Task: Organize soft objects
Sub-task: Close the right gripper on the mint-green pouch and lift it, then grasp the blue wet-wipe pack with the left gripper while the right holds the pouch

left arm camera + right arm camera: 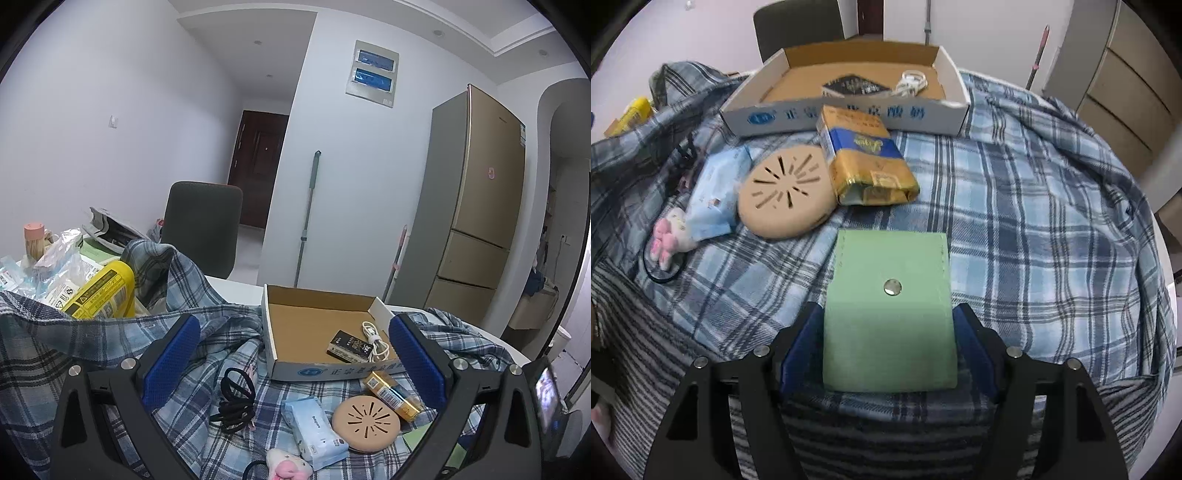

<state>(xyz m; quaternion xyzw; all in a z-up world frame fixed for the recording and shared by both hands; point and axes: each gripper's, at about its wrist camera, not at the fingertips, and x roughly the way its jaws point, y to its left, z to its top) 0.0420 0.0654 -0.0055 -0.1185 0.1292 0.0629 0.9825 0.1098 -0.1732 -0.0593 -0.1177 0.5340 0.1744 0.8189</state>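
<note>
One flat pale-green pouch with a metal snap button (890, 310) sits clamped between the blue pads of the right gripper (888, 343), held just above the blue-and-white plaid cloth (1034, 206) that covers the table. The left gripper (293, 354) is released, its jaws wide apart with nothing between them.

On the cloth lie one round tan disc with slits (785, 192), one gold-and-blue foil packet (868, 158), one light-blue tissue pack (314, 428), one small pink-and-white plush toy (670, 238) and one bunch of black hair ties (234, 398). One shallow open cardboard box (846, 114) holds one small black box (855, 86) and one coiled white cable (912, 81).

Behind stand one dark chair (201, 225), one tall gold refrigerator (476, 206), one mop handle (308, 218) against the white wall, and one dark brown door (256, 162).
</note>
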